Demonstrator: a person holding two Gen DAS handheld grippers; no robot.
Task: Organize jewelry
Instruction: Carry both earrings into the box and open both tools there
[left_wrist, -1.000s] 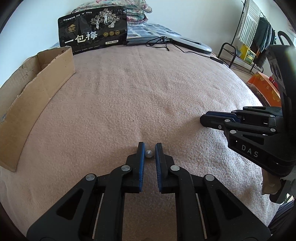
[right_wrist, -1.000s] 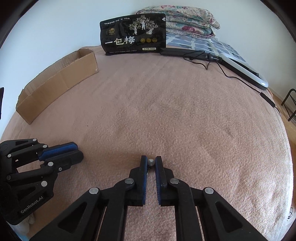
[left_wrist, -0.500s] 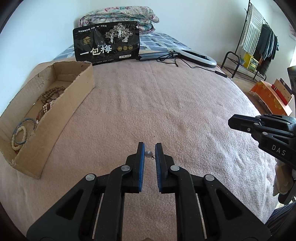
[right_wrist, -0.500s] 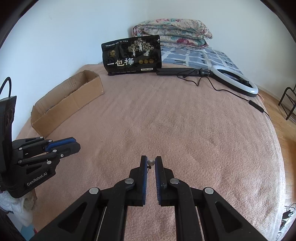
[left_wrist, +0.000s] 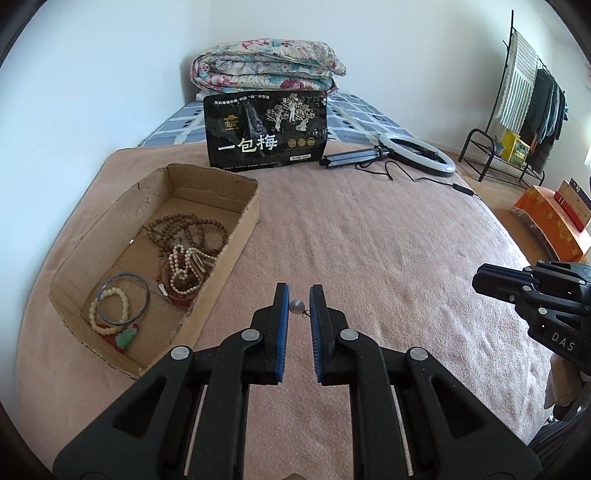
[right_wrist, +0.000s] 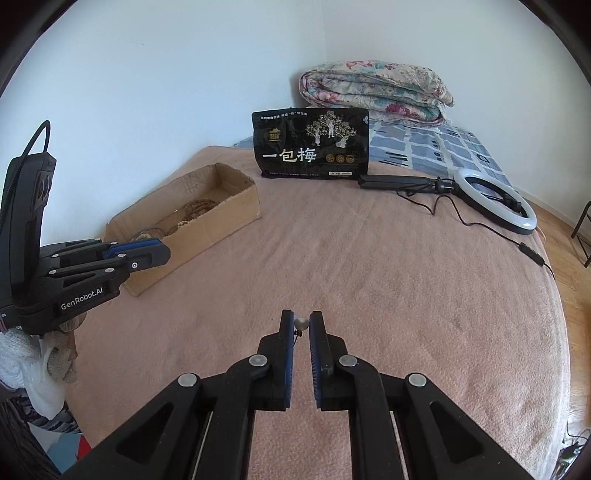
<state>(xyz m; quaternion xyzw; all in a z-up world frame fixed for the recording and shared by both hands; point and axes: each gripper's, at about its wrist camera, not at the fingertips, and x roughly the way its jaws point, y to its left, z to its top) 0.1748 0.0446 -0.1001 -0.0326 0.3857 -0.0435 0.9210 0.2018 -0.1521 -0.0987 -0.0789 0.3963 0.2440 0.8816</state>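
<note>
left gripper (left_wrist: 297, 306) clamps pearl earring (left_wrist: 296, 306); right gripper (right_wrist: 301, 323) clamps second pearl earring (right_wrist: 301, 323)

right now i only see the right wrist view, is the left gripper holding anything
Observer: Yes, the left gripper is shut on a small pearl.
Operator: what's stored at the near end, i can't see in
Observer: A blue bangle lies on the floor of the box, looped over a white bracelet.
Operator: anything closer than that
Observer: A green pendant, by the nearest wall.
</note>
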